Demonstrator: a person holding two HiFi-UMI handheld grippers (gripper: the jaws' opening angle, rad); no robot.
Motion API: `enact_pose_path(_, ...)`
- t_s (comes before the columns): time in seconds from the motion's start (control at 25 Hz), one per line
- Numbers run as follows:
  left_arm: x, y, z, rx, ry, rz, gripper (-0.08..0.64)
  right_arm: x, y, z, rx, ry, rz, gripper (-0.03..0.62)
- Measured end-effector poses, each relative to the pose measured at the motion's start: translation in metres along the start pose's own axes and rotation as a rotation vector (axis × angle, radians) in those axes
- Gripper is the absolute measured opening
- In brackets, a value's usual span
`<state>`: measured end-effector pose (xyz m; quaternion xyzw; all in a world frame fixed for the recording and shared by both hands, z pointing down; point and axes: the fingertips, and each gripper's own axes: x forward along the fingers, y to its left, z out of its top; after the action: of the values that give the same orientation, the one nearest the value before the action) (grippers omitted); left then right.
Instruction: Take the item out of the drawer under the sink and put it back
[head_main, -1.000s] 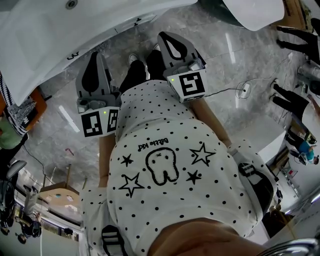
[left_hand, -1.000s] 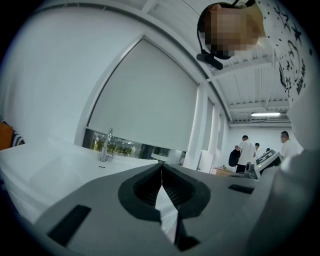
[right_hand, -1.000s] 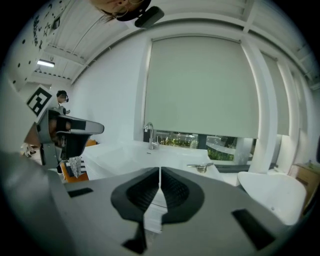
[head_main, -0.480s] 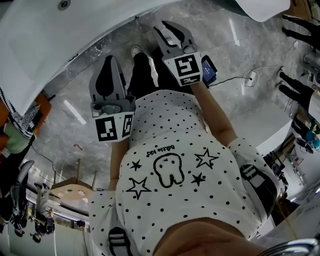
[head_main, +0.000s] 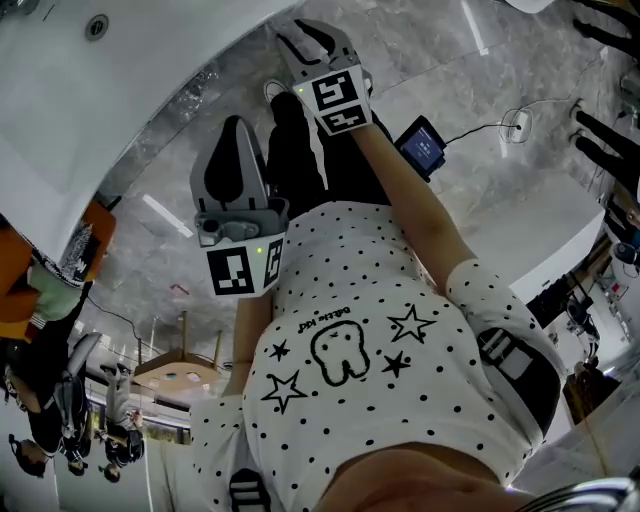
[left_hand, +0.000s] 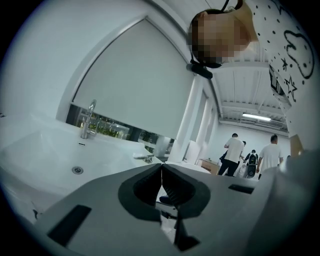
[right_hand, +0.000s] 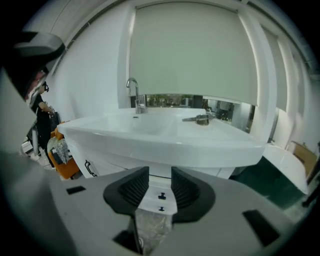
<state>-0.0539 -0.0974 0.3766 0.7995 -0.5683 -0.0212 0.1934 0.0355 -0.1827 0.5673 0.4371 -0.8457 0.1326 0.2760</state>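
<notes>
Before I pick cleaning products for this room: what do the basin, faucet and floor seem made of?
Basin: white, smooth, glossy; likely glazed ceramic. Faucet: mirror-bright silver; probably chromed metal. Floor: grey, veined, reflecting lights; polished marble or marble-look tile, cannot tell which.

We count two grippers, the left gripper (left_hand: 161, 166) and the right gripper (right_hand: 159, 175); two marker cubes (head_main: 240, 268); one white sink (right_hand: 165, 145) with two taps, a tall tap (right_hand: 133, 95) and a low tap (right_hand: 201, 119), and one drain (left_hand: 76, 170); two small black pulls (right_hand: 161, 196) on one cabinet front (right_hand: 151, 201); one curved handle (right_hand: 90, 168); one screened device (head_main: 424, 145); at least three people (left_hand: 233, 155) far off.
</notes>
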Motion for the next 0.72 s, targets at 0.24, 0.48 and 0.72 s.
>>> enact_pose_path(0.24,0.018,0.002,-0.026,-0.013,0.024,-0.018,0.005,0.037,-0.008,-0.047,0.028,0.087,-0.052,0.158)
enact_pose_path(0.48,0.061,0.014,-0.070,-0.027,0.050,-0.025,0.005,0.089,-0.013,-0.086,0.034,0.120,-0.054,0.160)
enact_pose_path(0.72,0.078,0.018,-0.114,-0.064,0.096,-0.023,0.005,0.135,-0.016,-0.122,0.035,0.130,-0.038,0.169)
